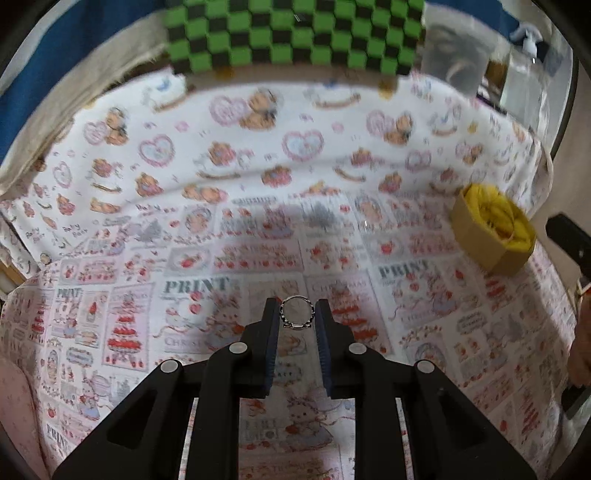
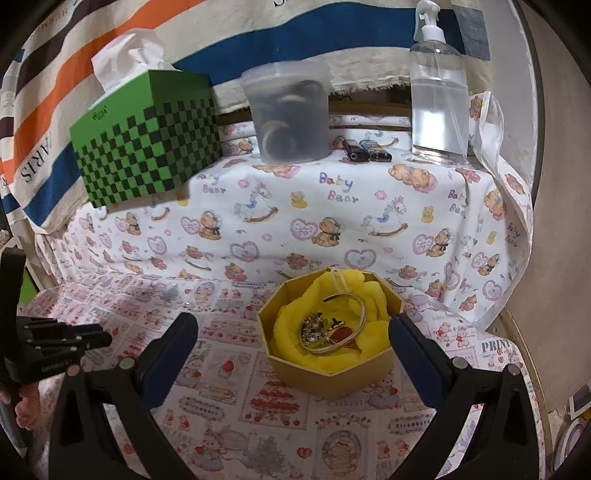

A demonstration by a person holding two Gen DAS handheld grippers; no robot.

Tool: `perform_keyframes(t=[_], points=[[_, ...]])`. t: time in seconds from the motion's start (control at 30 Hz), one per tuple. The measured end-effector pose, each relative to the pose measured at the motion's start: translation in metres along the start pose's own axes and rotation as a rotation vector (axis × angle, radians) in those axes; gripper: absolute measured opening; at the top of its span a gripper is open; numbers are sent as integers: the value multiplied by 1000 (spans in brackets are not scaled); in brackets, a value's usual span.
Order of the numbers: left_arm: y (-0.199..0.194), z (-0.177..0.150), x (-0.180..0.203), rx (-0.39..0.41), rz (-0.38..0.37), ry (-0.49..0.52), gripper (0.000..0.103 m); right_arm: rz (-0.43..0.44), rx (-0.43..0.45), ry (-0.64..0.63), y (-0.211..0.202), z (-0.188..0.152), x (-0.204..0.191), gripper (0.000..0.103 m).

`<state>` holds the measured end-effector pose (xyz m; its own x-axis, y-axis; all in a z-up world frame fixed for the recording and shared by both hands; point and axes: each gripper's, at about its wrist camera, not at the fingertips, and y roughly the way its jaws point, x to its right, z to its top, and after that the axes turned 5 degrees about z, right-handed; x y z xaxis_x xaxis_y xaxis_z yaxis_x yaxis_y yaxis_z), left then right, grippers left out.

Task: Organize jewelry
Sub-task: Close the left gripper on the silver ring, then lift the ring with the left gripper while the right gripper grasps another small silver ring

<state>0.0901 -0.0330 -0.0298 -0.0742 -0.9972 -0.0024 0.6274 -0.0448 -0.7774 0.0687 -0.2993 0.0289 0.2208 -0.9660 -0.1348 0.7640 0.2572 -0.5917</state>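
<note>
Silver ring [image 1: 296, 312] sits clamped upright between the pads of my left gripper [image 1: 296, 314], above the printed cloth [image 1: 155, 229] — I should keep the squeeze light and carry it level. Ahead and to the right waits the octagonal box [image 1: 493, 233] — open room between. My right gripper [image 2: 293, 334] hangs spread wide, empty, the box just beyond its tips.

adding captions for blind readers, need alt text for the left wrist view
The left gripper pinches a small silver ring between its fingertips, above a printed tablecloth. A gold box lined with yellow cloth sits to the right, and a green checked tissue box stands at the back.
</note>
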Motion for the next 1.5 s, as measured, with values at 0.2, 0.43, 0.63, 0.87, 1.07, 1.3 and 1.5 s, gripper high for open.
perform_keyframes(t=[0.2, 0.43, 0.63, 0.87, 1.07, 1.3, 1.5], points=[[-5, 2, -10, 71, 36, -19, 19, 36, -1, -51, -1, -3, -20, 103], [2, 4, -28, 92, 54, -61, 19, 85, -139, -78, 23, 0, -57, 103], [3, 7, -46, 93, 54, -127, 19, 141, -285, -56, 58, 16, -83, 85], [8, 10, -68, 86, 72, -195, 19, 141, -497, 93, 126, 34, -87, 39], [11, 10, -79, 79, 84, -235, 19, 61, -562, 39, 166, 30, -106, 28], [13, 11, -85, 65, 85, -260, 19, -22, -598, -3, 192, 26, -117, 24], [8, 11, -84, 79, 82, -267, 19, -17, -602, 6, 197, 27, -118, 13]])
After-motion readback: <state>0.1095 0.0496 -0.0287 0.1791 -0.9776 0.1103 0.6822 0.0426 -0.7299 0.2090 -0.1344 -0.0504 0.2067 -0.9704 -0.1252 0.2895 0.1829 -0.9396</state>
